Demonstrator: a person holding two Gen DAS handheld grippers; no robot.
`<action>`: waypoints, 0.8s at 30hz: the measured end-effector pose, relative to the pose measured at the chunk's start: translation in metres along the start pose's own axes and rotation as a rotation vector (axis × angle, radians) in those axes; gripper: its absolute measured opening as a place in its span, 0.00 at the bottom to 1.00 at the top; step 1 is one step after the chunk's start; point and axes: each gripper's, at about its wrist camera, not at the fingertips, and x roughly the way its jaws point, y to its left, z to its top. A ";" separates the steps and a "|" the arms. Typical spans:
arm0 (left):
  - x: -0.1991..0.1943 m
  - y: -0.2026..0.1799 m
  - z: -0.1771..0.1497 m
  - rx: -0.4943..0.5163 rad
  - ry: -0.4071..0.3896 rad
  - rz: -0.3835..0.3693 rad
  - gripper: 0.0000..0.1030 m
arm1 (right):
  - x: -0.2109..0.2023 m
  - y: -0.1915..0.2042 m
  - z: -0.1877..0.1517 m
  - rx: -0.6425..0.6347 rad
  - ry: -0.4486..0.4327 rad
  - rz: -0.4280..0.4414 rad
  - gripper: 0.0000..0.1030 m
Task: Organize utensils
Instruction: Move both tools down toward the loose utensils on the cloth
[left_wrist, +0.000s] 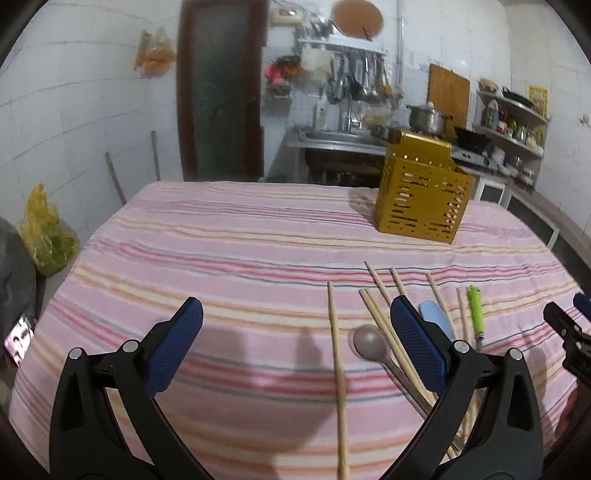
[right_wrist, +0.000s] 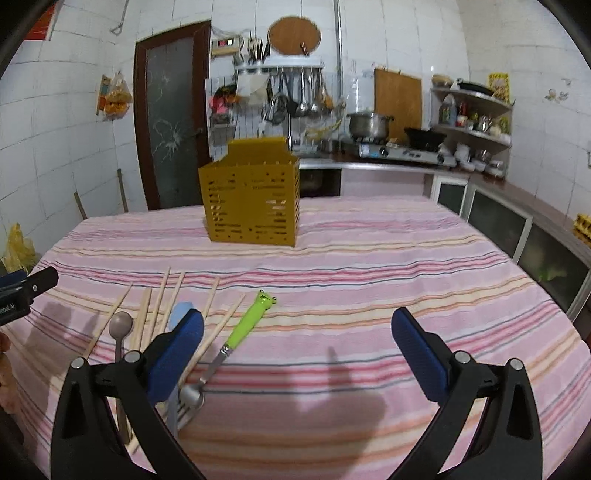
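Observation:
A yellow perforated utensil holder (left_wrist: 424, 192) (right_wrist: 251, 199) stands upright at the far side of the striped table. Several wooden chopsticks (left_wrist: 338, 362) (right_wrist: 162, 299), a brown-bowled spoon (left_wrist: 371, 341) (right_wrist: 121, 325), a light blue spoon (left_wrist: 436, 314) (right_wrist: 181, 310) and a green frog-handled spoon (left_wrist: 475, 308) (right_wrist: 249, 321) lie loose on the cloth. My left gripper (left_wrist: 295, 317) is open and empty above the cloth, its right finger over the chopsticks. My right gripper (right_wrist: 297, 325) is open and empty, with the utensils at its left finger.
The pink striped tablecloth (left_wrist: 221, 258) (right_wrist: 369, 266) covers the table. A kitchen counter with stove, pot and shelves (right_wrist: 406, 147) runs behind and to the right. A yellow bag (left_wrist: 44, 236) and a phone (left_wrist: 18, 338) sit off the table's left edge.

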 end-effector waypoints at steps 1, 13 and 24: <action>0.006 0.000 0.004 0.011 0.001 0.012 0.95 | 0.005 0.001 0.003 0.002 0.005 -0.008 0.96; 0.083 0.010 0.007 -0.010 0.215 0.014 0.95 | 0.062 0.002 0.011 0.041 0.139 -0.100 0.96; 0.131 -0.016 0.006 0.021 0.347 -0.028 0.81 | 0.101 0.018 0.010 0.066 0.257 -0.116 0.89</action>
